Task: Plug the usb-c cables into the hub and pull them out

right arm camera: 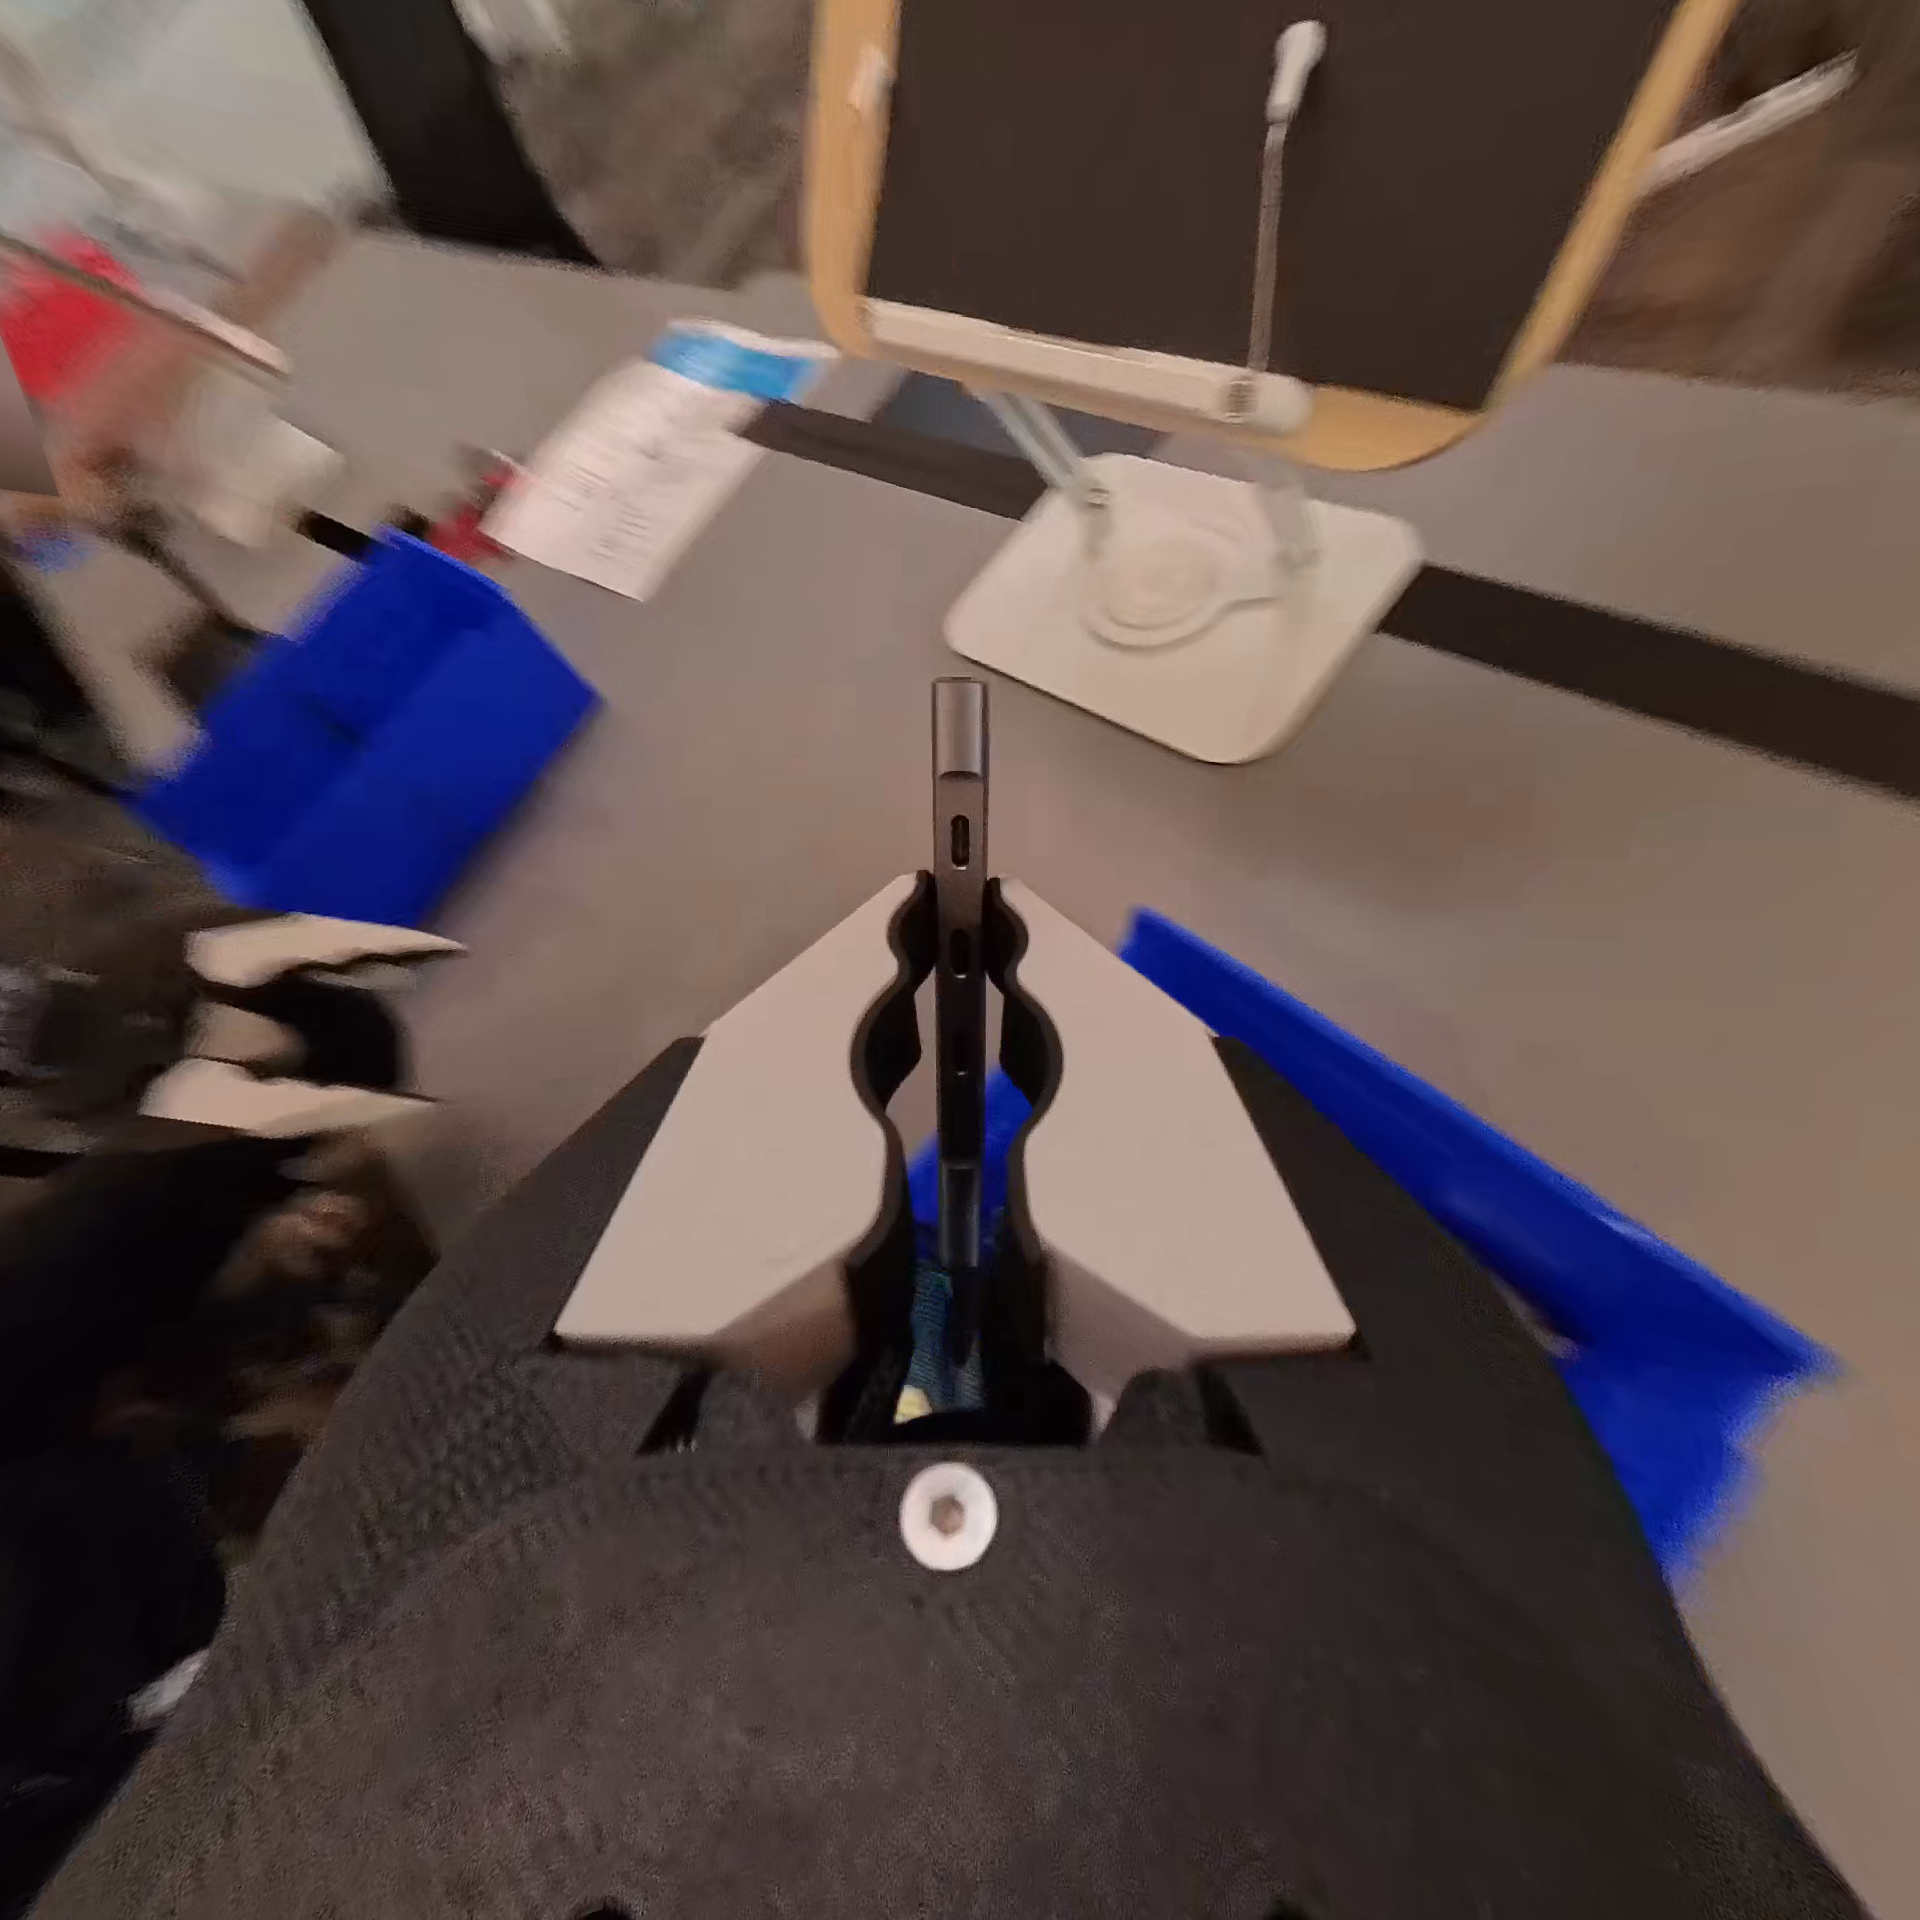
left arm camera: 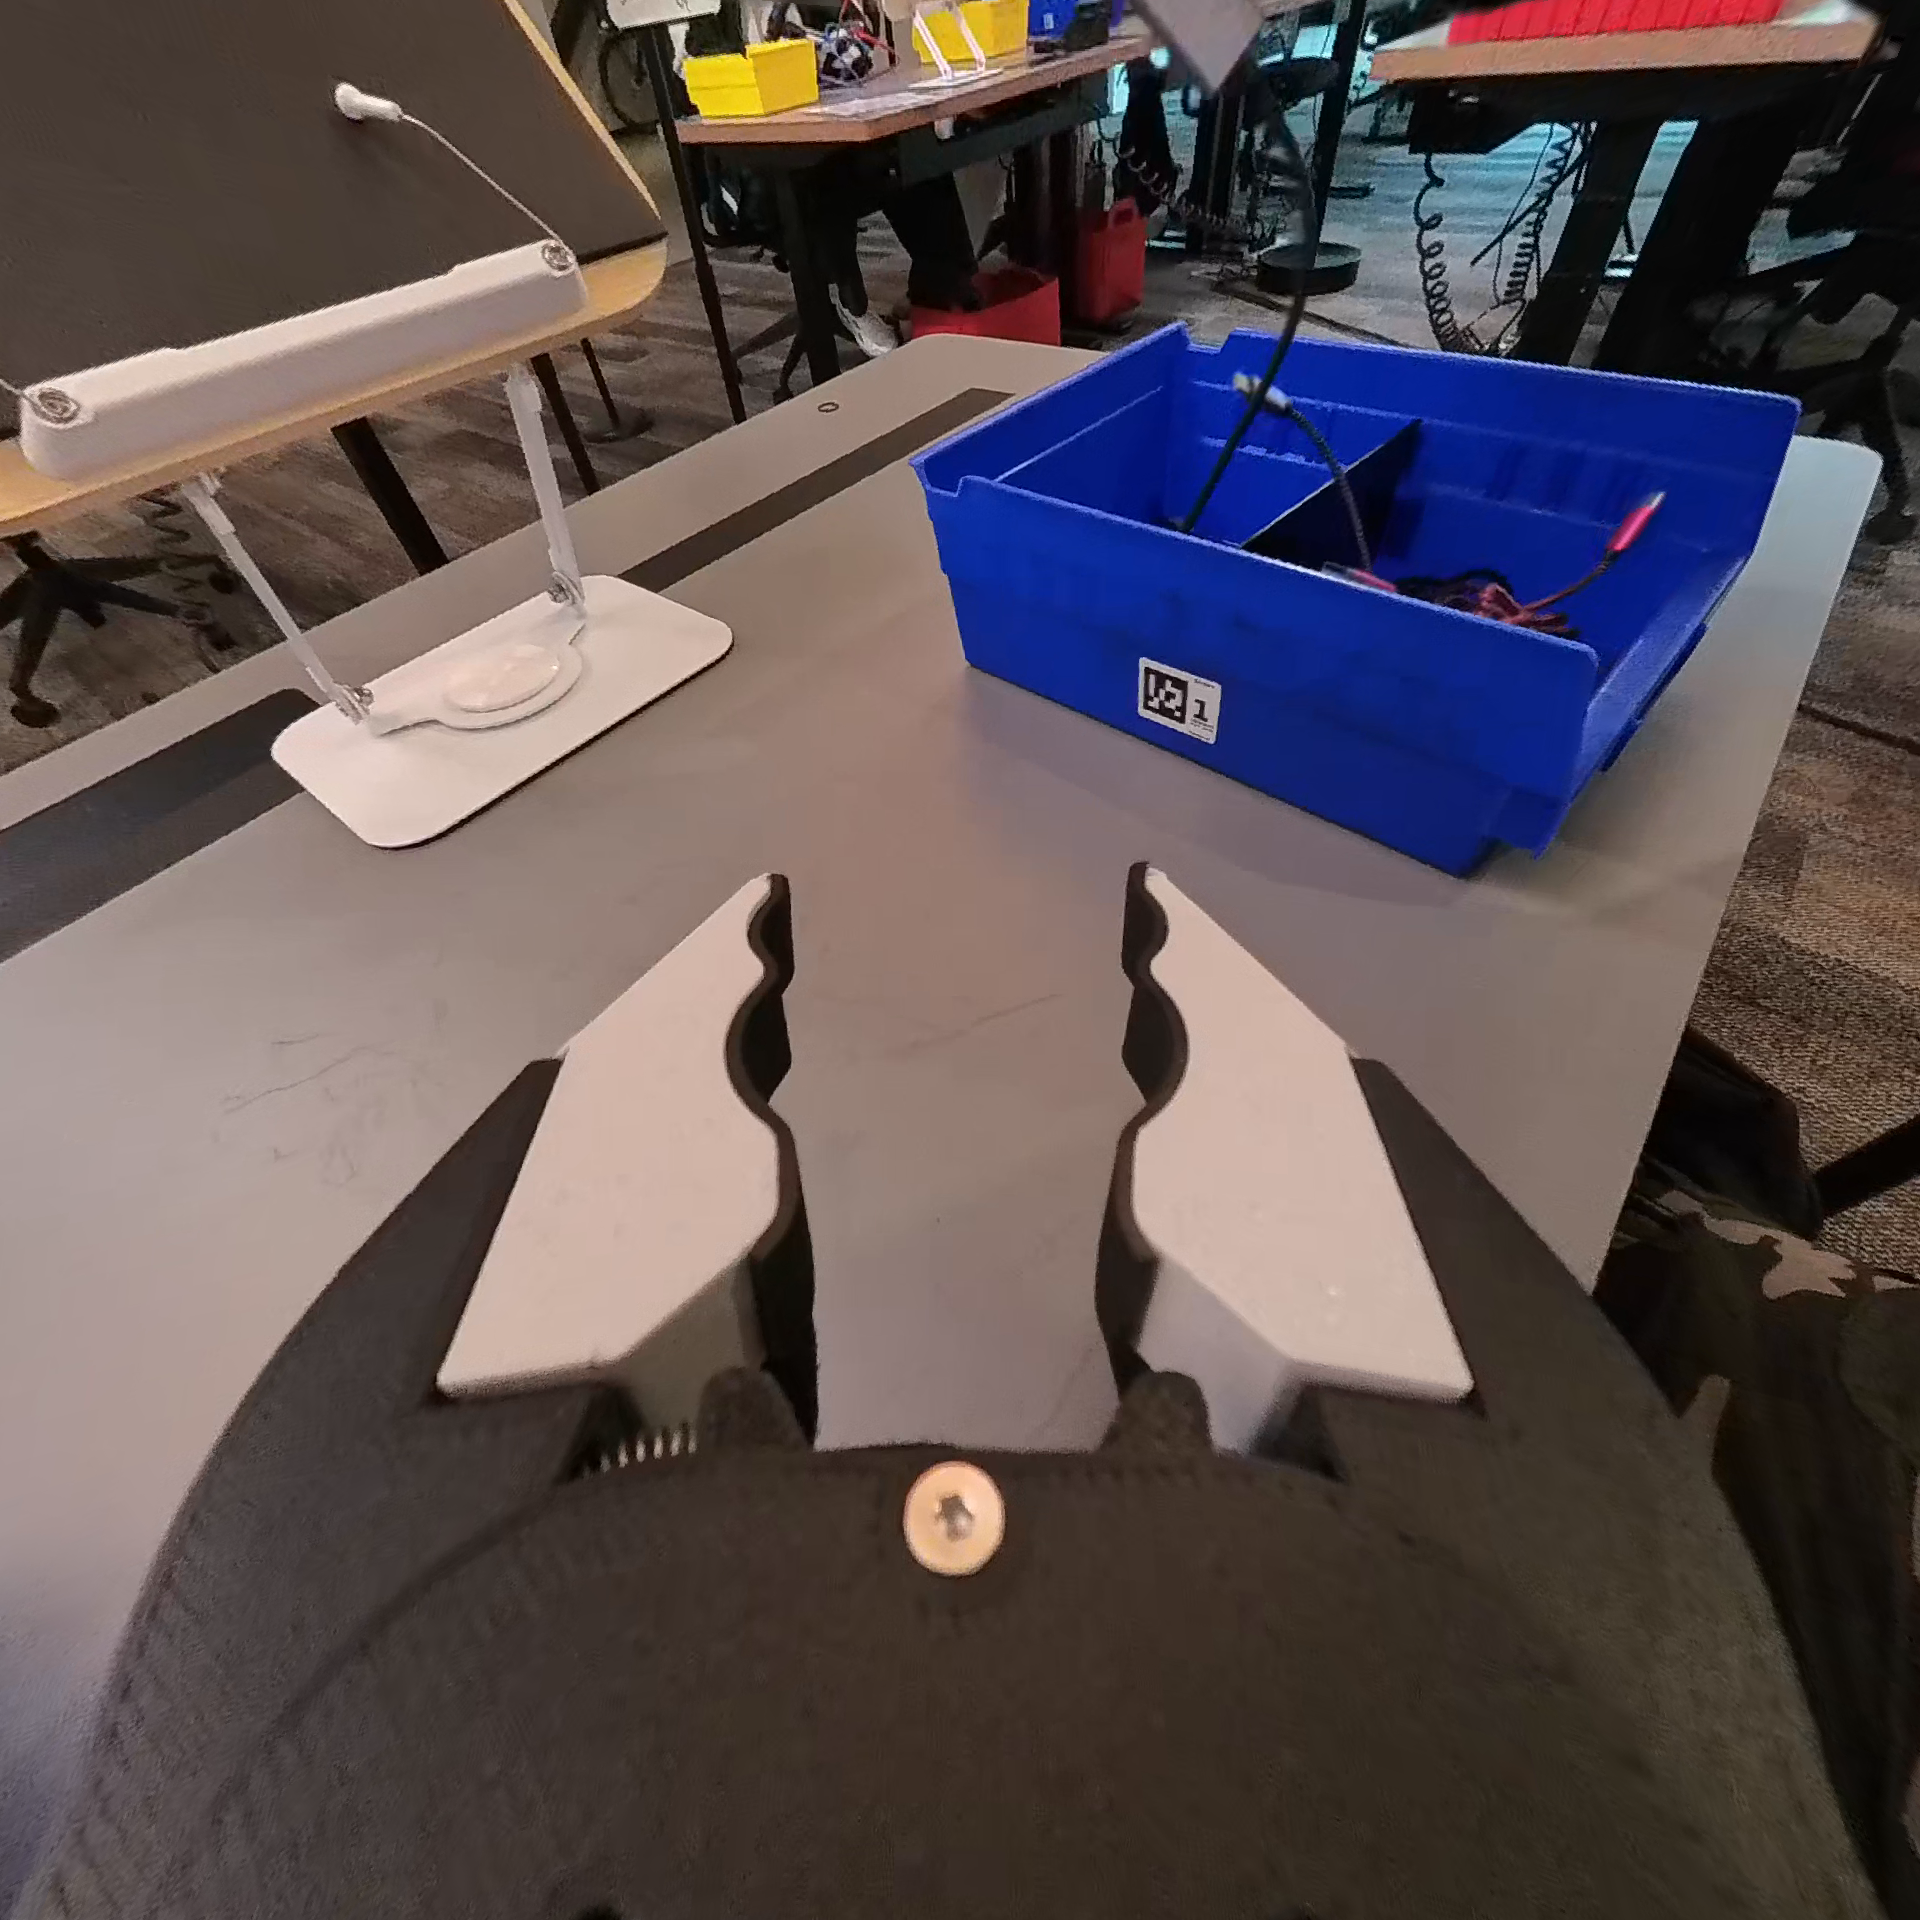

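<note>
Hub (right arm camera: 958, 831): slim, rigid, light metal bar, clamped edge-on in right gripper (right arm camera: 958, 894) jaws above desk (right arm camera: 727, 748). Left gripper (left arm camera: 956, 883) jaws gape empty. Cables (left arm camera: 1496, 603) lie limp in bin (left arm camera: 1247, 644); grasp at plug.

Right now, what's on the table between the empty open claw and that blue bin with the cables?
Nothing. In the left wrist view only bare grey table lies between the open left gripper and the blue bin. The white stand sits off to the side.
</note>
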A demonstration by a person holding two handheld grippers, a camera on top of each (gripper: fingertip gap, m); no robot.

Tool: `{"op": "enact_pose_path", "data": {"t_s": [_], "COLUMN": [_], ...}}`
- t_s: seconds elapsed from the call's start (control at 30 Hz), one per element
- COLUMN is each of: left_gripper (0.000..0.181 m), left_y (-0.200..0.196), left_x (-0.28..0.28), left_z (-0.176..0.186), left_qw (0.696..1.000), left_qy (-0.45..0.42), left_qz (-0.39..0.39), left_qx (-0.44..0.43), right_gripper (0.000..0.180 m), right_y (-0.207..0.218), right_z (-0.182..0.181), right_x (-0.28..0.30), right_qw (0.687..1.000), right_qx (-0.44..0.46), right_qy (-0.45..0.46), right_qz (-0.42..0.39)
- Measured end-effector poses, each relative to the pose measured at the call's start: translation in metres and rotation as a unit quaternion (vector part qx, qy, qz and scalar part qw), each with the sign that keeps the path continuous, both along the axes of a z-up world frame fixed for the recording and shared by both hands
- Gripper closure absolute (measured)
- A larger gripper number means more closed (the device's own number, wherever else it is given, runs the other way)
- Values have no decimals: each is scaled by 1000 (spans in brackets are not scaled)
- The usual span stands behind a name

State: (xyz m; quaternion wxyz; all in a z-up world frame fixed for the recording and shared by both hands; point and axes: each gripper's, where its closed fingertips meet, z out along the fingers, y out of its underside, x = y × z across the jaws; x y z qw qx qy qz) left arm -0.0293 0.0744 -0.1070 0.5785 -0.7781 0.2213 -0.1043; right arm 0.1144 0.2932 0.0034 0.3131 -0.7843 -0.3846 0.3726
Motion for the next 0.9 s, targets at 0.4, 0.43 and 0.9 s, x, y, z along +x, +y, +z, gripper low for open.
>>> {"op": "enact_pose_path", "data": {"t_s": [0.4,0.43,0.9], "left_gripper": [118,118,115], "left_y": [-2,-2,1], "left_x": [4,2,-56], "left_z": [-1,-1,52], "left_qw": [1000,1000,996], "left_qy": [7,7,68], "left_qz": [-7,-5,61], "left_qx": [0,-1,10], "right_gripper": [172,172,105], "right_y": [38,37,30], "right_z": [-74,-93,-157], "right_x": [26,39,104], "right_qw": [985,973,907], "right_qx": [104,106,90], "right_qy": [-140,-205,-412], "right_qz": [0,12,4]}}
